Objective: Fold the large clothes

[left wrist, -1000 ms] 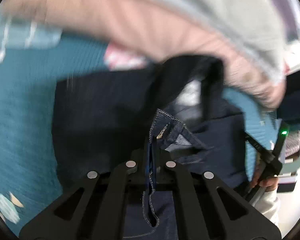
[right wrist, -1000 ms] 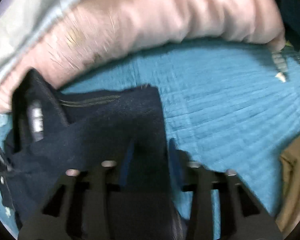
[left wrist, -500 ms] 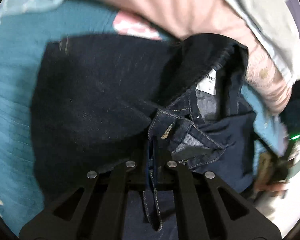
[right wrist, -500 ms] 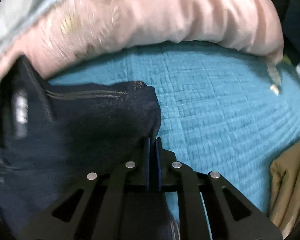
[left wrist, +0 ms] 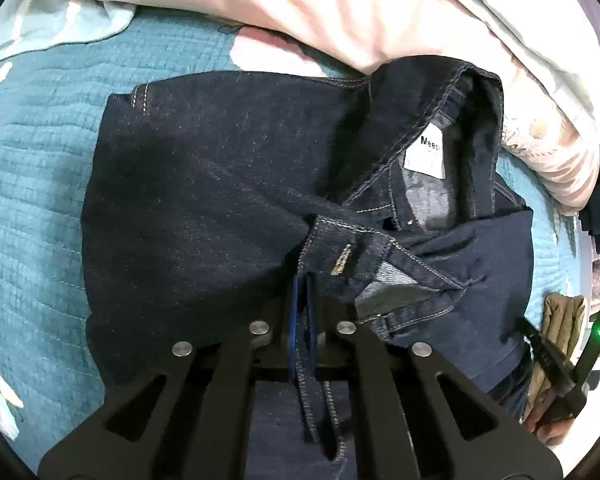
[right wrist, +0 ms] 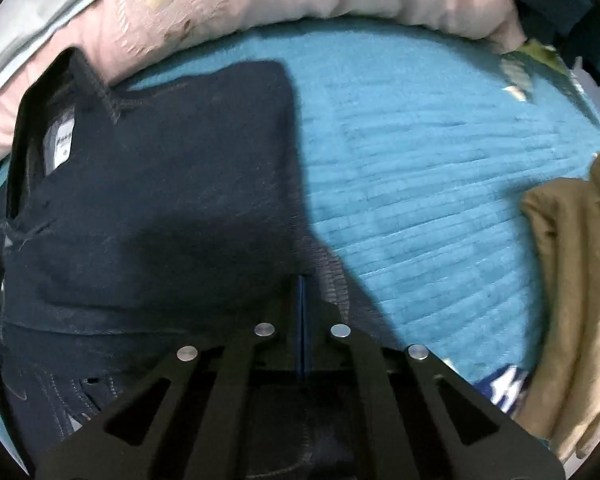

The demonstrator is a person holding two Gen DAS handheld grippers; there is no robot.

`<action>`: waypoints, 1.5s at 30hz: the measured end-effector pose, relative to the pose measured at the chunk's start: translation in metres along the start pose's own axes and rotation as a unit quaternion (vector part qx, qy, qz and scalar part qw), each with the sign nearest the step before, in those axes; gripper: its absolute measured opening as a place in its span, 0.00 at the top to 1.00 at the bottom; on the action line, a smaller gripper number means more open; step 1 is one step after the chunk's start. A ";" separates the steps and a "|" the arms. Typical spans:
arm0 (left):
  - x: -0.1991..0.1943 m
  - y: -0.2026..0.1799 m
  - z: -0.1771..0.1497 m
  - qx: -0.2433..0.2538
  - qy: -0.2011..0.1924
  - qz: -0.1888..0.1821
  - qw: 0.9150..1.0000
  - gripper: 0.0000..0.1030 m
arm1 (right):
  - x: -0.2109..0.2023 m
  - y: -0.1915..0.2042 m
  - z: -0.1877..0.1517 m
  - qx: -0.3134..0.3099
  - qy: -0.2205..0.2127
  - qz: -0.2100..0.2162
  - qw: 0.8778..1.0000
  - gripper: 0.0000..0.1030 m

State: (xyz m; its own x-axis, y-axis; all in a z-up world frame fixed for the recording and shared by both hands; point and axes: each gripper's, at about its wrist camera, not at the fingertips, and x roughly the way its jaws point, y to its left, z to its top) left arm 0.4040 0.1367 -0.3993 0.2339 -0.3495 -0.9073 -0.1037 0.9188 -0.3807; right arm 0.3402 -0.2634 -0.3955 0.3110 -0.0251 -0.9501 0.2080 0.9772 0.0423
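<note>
Dark jeans (left wrist: 204, 208) lay folded on the teal bed (left wrist: 32, 200) just ahead of the left gripper (left wrist: 303, 300), which pinched a stitched denim edge. The right gripper (right wrist: 302, 300) was fully closed, gripping nothing visible. The white tag (left wrist: 426, 152) read "Mees".

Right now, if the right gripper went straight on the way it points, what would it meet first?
Most likely the jeans: the right gripper, shut with nothing seen between its fingers, points at their right edge. Depth is unclear, and slightly further right it would meet the teal bedspread instead.
</note>
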 end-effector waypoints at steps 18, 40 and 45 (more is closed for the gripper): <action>-0.070 -0.061 -0.051 0.040 -0.054 -0.039 0.997 0.93 | -0.059 0.068 -0.021 -0.031 -0.048 0.132 0.990 0.98; -0.090 -0.072 -0.081 0.059 -0.166 -0.034 0.984 0.99 | -0.073 0.074 -0.045 -0.067 -0.136 0.146 0.978 0.98; -0.039 -0.125 -0.078 0.118 -0.158 -0.090 0.976 0.99 | -0.030 0.118 -0.043 -0.101 -0.123 0.181 0.970 0.98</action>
State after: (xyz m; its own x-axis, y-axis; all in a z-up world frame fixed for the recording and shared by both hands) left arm 0.3325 0.0210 -0.3297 0.5183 -0.4688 -0.7153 0.1829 0.8778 -0.4428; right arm 0.3156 -0.1384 -0.3758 0.5472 0.3029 -0.7803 -0.1342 0.9519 0.2755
